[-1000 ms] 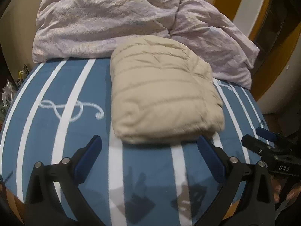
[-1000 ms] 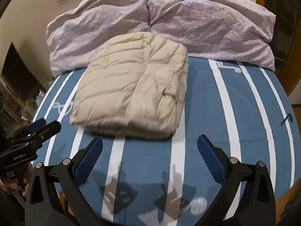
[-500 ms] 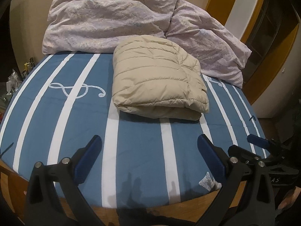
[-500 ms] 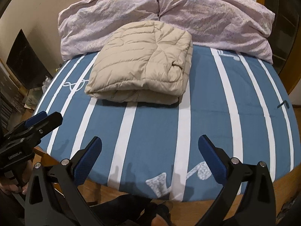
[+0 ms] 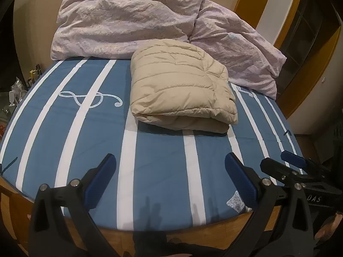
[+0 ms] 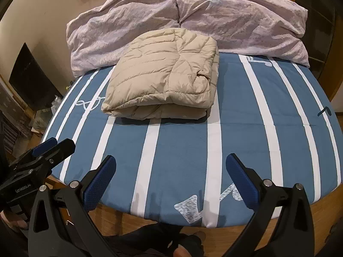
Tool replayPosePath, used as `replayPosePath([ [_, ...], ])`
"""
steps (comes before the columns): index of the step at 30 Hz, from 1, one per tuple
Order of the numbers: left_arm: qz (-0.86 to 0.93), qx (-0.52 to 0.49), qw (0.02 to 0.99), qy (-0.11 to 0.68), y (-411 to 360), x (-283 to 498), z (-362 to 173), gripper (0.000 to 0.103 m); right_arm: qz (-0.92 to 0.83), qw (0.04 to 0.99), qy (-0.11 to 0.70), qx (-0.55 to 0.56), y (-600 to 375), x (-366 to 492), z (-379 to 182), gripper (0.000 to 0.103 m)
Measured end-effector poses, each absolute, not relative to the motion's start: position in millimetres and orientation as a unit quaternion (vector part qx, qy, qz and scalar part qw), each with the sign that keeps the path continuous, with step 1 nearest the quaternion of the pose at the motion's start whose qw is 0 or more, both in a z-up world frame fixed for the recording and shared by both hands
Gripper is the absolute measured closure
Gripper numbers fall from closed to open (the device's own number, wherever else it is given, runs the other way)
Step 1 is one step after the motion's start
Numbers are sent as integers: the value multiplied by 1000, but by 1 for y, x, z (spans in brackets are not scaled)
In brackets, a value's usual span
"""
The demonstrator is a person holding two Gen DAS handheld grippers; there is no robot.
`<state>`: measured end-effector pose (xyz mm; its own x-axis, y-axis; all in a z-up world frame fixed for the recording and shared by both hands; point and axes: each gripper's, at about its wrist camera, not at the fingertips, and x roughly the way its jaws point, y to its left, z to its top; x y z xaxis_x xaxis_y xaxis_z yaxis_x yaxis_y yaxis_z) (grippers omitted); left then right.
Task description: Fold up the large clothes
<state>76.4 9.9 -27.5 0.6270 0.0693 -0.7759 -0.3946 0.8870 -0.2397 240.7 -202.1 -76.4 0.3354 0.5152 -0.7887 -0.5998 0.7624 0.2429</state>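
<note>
The beige quilted jacket [image 5: 182, 94] lies folded into a thick rectangle on the bed [image 5: 64, 132], on the blue sheet with white stripes, its far edge touching the crumpled lilac duvet [image 5: 128, 23] heaped at the head of the bed. In the left wrist view its folded-over layers face the camera, and a white treble-clef print [image 5: 90, 97] sits just to its left on the sheet. The left gripper [image 5: 169, 175] hangs over the near edge of the bed, well short of the jacket, with its blue-padded fingers spread wide and nothing between them. At the lower right the right gripper [image 5: 291, 162] shows from the side, beside the bed's edge.

From the right wrist view the jacket [image 6: 167, 77] sits left of centre, one white stripe running out from under its near edge. The right gripper [image 6: 171, 173] is also spread wide and empty, held over the foot of the bed apart from the jacket. The left gripper [image 6: 49, 150] appears at the left edge. The bed's wooden frame [image 6: 321, 209] shows below the sheet.
</note>
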Motion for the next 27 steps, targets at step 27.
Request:
replayPosePath([
  [27, 120, -201, 885, 402, 8, 73, -23, 2, 346, 824, 448, -31, -207, 238, -68, 1],
])
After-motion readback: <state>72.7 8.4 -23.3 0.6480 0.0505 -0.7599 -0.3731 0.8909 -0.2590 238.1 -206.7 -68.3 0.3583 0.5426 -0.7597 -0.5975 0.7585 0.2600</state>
